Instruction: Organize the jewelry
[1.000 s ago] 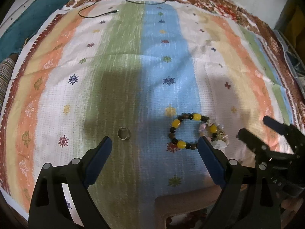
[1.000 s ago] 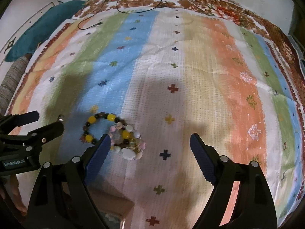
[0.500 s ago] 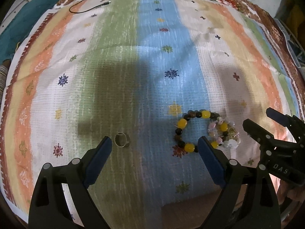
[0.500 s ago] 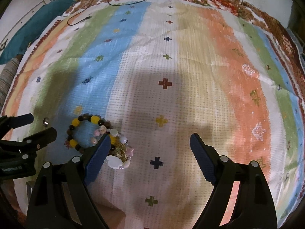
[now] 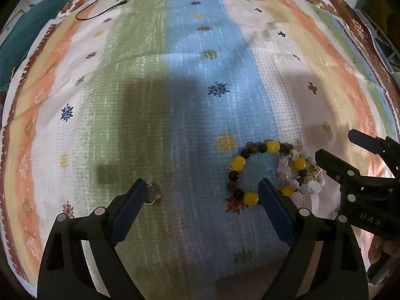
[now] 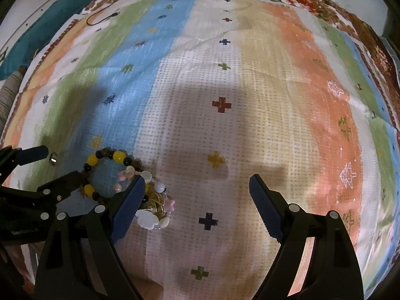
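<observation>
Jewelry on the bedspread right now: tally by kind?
Beaded bracelets: 2, the yellow-and-brown bracelet and the pastel bracelet with white and pink beads, overlapping each other.
Rings: 1, the silver ring beside the left gripper's finger.
Total: 3 pieces.

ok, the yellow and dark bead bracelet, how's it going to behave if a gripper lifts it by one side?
The beaded bracelet is separate beads on a strand, so it will probably sag rather than hold its loop. It touches the pale charm bracelet, so that may snag and drag along. The round glossy beads could slip between fingers.
</observation>
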The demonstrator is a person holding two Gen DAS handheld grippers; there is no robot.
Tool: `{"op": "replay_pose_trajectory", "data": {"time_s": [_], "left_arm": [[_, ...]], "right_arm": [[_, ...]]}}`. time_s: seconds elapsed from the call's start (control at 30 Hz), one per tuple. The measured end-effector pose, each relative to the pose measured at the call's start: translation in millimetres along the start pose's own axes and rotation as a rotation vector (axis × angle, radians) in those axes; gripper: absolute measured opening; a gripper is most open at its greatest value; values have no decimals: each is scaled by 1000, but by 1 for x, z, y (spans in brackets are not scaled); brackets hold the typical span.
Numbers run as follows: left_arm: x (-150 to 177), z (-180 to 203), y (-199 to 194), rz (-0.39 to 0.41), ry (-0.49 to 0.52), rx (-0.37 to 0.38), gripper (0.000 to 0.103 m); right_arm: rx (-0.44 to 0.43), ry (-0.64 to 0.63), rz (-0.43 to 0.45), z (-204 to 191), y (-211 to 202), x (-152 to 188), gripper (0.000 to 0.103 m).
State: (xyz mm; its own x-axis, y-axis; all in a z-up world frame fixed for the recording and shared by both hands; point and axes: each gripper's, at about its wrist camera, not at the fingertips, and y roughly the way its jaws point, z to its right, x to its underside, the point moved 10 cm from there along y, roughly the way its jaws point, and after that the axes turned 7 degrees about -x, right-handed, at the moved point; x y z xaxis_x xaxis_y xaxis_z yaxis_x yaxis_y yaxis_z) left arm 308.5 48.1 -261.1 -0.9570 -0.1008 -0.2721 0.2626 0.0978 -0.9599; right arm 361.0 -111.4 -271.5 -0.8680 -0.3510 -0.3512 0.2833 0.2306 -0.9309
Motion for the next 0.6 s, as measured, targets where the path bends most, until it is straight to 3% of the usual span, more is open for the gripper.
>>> {"op": "replay_pose_trajectory", "data": {"time_s": [0.23, 0.6], "left_arm": [[2, 0, 8, -10, 5, -5, 87], [1, -1, 13, -5, 39, -42, 72]], "right_arm": [[15, -11, -29, 3, 9, 6, 85], [25, 12, -34, 8, 17, 6, 85]]}}
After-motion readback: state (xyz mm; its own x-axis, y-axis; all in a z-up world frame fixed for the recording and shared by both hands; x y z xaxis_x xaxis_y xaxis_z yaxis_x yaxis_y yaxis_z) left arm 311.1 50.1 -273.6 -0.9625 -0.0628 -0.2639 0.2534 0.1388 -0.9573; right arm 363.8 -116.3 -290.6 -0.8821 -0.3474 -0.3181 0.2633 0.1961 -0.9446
